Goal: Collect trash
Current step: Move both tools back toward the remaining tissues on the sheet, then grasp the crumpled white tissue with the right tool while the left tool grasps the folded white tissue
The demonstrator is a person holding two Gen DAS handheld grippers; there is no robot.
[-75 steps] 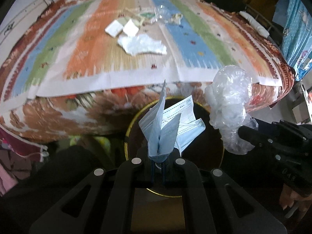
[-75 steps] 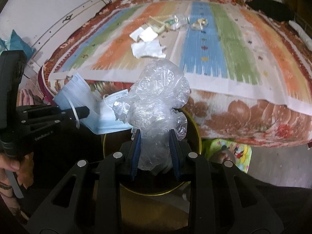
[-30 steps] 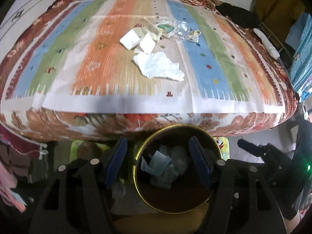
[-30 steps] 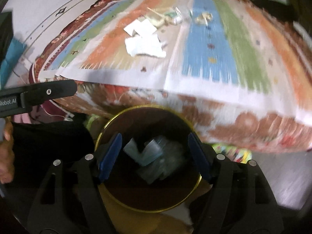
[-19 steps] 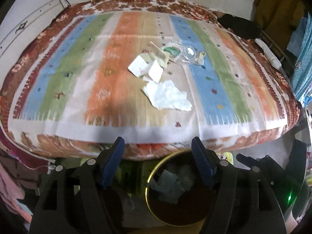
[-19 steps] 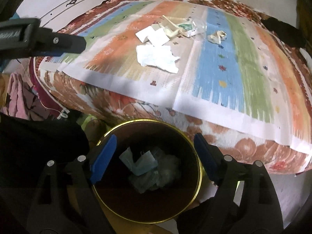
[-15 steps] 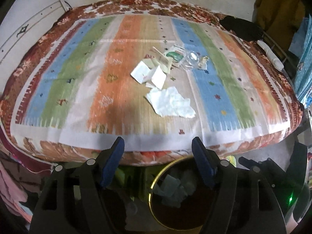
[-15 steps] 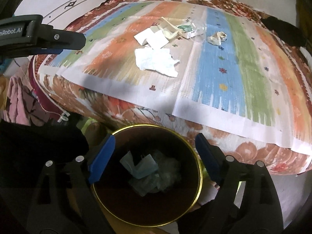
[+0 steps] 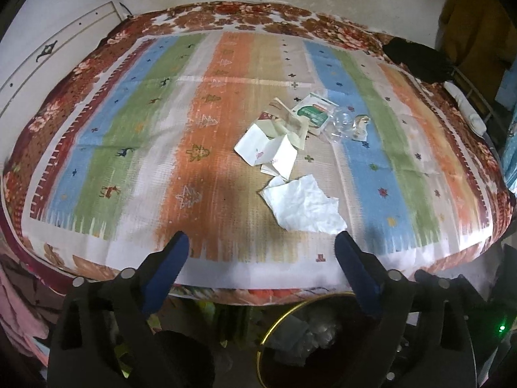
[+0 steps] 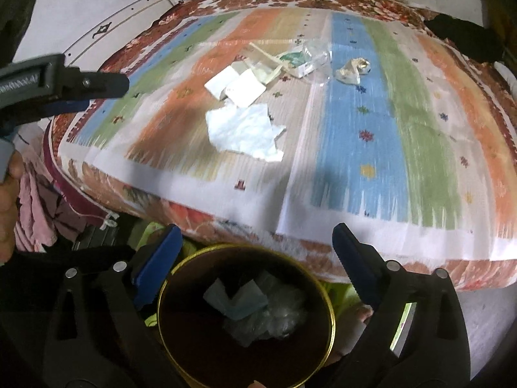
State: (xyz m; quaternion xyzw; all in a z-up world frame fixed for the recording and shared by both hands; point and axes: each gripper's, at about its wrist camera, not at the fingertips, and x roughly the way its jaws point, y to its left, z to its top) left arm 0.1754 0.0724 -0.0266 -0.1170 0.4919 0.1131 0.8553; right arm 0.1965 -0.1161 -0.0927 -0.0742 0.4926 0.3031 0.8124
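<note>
Right wrist view: some trash is already seen in the bin [image 10: 329,310] below the right gripper [image 10: 255,249]. Both grippers' jaws are opening, nothing between. Crumpled tissue [image 9: 303,207] and wrappers [image 9: 290,129], ahead of the left gripper [image 9: 261,252], are left to be collected.

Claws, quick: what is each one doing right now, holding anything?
Left claw: jaws opening wide, nothing between them.
Right claw: jaws opening wide, nothing between them.

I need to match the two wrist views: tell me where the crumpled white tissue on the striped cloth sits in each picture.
Left wrist view: crumpled white tissue right of centre, just above the right fingertip.
Right wrist view: the tissue left of centre, upper half.
Shared landmark: the gold-rimmed bin below the bed edge.
</note>
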